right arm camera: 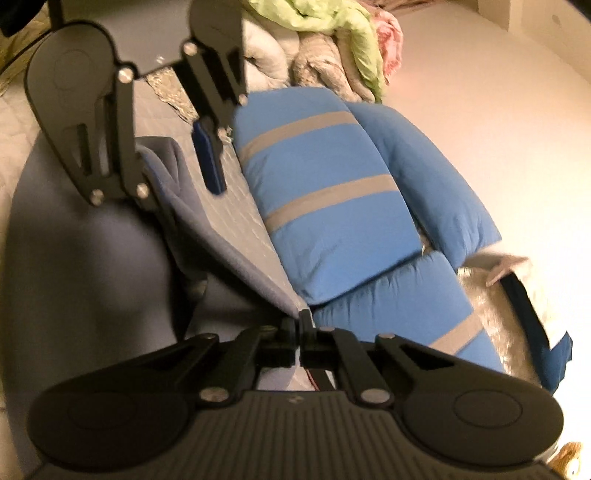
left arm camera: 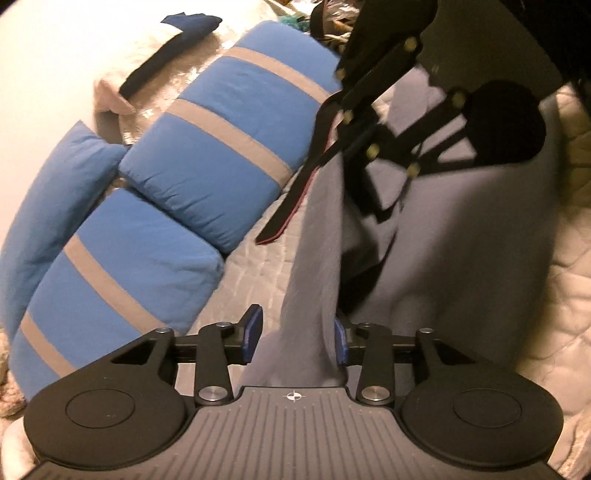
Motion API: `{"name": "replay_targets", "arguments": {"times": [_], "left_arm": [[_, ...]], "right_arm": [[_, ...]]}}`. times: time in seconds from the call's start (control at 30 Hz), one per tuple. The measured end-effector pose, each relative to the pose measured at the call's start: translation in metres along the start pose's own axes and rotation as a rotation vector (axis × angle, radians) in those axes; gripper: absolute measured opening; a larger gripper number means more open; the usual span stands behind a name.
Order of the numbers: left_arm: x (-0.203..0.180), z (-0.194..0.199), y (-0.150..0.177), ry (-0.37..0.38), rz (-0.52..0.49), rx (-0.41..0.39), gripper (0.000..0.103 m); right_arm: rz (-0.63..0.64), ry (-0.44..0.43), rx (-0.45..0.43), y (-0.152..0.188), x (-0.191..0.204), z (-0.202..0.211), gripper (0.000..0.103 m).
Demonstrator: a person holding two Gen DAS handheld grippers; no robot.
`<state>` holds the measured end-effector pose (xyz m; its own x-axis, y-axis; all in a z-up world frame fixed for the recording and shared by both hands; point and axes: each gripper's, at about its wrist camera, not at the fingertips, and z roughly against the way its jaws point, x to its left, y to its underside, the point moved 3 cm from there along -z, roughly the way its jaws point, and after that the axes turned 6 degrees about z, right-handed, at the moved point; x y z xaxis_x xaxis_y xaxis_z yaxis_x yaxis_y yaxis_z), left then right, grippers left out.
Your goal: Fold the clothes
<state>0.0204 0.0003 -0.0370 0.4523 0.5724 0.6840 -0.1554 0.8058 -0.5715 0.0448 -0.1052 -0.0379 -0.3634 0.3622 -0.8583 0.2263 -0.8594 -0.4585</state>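
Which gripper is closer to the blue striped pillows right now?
Right. The right gripper, shut on the grey cloth, sits right beside the striped pillows; the left gripper is farther out over the quilt.

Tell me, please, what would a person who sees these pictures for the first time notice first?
Probably the bright blue cushions with grey stripes, lying on the pale quilted bedcover left of the work. Next, the grey garment, stretched between the two tools: the right gripper has its jaws shut on one corner, while the left gripper has its jaws apart around a bunched part. A green cloth lies further away.
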Motion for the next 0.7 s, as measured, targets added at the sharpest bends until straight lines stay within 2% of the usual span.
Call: {"name": "replay_targets", "arguments": {"times": [0.17,0.3,0.43,0.53,0.6,0.7], "left_arm": [[-0.014,0.001,0.001,-0.085,-0.055,0.032,0.044],[-0.039,-0.006,0.008,-0.159,-0.211,0.080,0.044],[-0.048,-0.012,0.023,-0.138,-0.302,0.099,0.044],[-0.052,-0.013,0.027,-0.116,-0.365,0.086,0.044],[-0.053,-0.015,0.028,-0.115,-0.406,0.105,0.044],[-0.046,-0.019,0.028,-0.134,-0.384,0.134,0.044]], "right_arm": [[-0.041,0.001,0.020,0.004,-0.010,-0.001,0.005],[-0.064,0.035,0.040,0.006,-0.015,-0.004,0.005],[-0.102,0.059,0.055,0.009,-0.025,-0.006,0.005],[-0.095,0.064,0.054,0.011,-0.027,-0.003,0.005],[-0.084,0.068,0.056,0.012,-0.027,-0.002,0.005],[-0.081,0.079,0.081,0.017,-0.029,-0.001,0.005]]}}
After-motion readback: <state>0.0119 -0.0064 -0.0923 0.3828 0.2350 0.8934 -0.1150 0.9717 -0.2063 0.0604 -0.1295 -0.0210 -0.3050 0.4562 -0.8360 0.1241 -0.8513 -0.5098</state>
